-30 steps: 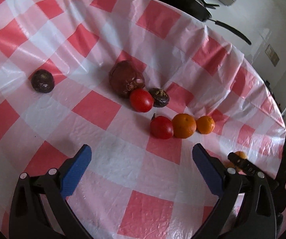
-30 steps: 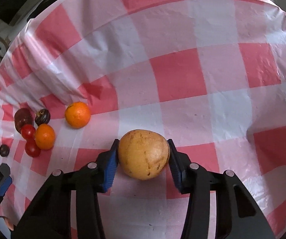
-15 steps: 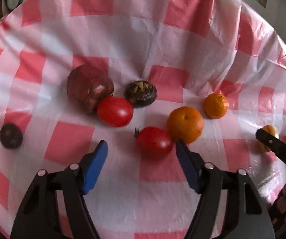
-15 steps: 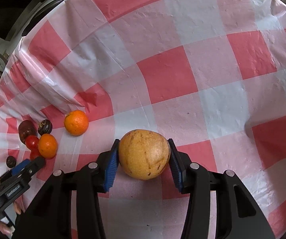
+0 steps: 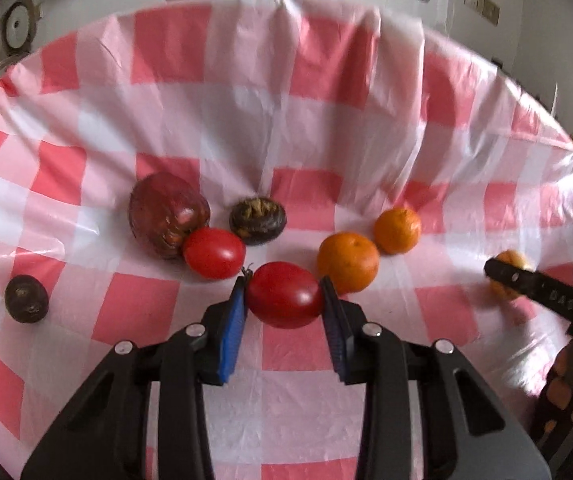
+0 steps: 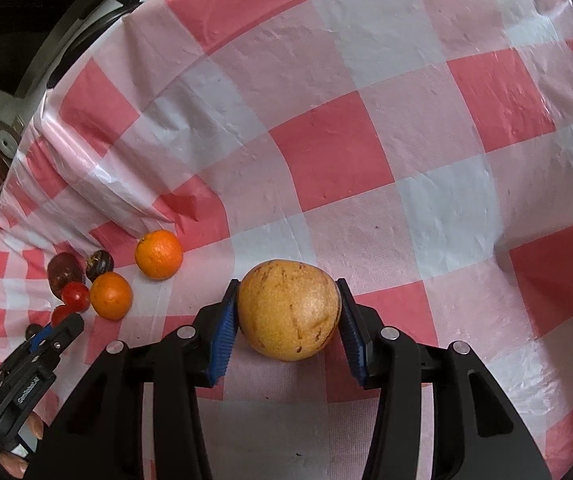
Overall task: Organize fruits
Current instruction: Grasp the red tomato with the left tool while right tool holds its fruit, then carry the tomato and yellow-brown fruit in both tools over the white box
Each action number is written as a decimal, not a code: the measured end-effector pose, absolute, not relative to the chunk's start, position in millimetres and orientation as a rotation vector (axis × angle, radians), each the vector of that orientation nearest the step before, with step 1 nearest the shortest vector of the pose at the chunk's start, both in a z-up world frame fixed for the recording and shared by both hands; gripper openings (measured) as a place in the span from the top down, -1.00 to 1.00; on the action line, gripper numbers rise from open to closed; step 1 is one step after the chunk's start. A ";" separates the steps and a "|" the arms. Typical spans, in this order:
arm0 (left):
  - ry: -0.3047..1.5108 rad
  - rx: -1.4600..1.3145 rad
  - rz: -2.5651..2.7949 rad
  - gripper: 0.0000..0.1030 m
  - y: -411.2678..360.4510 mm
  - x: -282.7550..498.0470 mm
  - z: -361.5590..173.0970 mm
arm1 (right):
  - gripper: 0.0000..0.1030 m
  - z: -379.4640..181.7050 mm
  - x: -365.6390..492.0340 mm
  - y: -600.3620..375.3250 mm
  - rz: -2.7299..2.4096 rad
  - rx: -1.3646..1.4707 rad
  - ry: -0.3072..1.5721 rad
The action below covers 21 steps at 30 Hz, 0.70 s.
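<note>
1. My left claw [image 5: 283, 312] has come forward to the fruit group, and its jaws have just been closing; now they are clamped on the near tomato [image 5: 284, 300].
2. My right claw [image 6: 288, 320] holds the yellow fruit [image 6: 289, 309] over the counter [image 6: 406, 160].
3. I judge the tomato is ready to be lifted toward the other tomato [image 5: 214, 253].

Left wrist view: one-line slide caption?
Left gripper shut on a red tomato beside two oranges on checked cloth.

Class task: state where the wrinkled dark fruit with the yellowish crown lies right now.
In the left wrist view the wrinkled dark fruit lies left of centre on the checked cloth, between the large maroon fruit and the oranges.
</note>
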<state>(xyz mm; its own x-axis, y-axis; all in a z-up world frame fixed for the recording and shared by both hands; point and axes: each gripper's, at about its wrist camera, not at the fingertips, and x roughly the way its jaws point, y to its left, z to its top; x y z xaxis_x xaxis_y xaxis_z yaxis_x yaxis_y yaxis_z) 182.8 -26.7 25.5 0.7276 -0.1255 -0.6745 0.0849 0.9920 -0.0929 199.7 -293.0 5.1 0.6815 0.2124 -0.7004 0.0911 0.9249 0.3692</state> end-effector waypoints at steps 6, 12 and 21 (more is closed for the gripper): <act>0.696 -0.082 -0.106 0.30 -29.2 176.9 31.5 | 0.11 3.3 198.8 -301.4 0.094 0.441 0.810; 0.680 -0.165 -0.092 0.30 -20.9 163.7 37.5 | 0.11 7.8 191.9 -309.3 0.138 0.474 0.768; 0.660 -0.218 -0.056 0.29 8.9 98.4 38.2 | 0.11 14.3 179.3 -320.7 0.148 0.504 0.698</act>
<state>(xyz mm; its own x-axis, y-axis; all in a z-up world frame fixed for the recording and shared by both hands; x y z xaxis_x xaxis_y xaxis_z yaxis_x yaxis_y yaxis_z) 98.4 8.9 38.2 0.7896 -0.1208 -0.6016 -0.0170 0.9758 -0.2182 179.3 -320.7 14.3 0.7614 0.2949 -0.5773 0.0347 0.8707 0.4905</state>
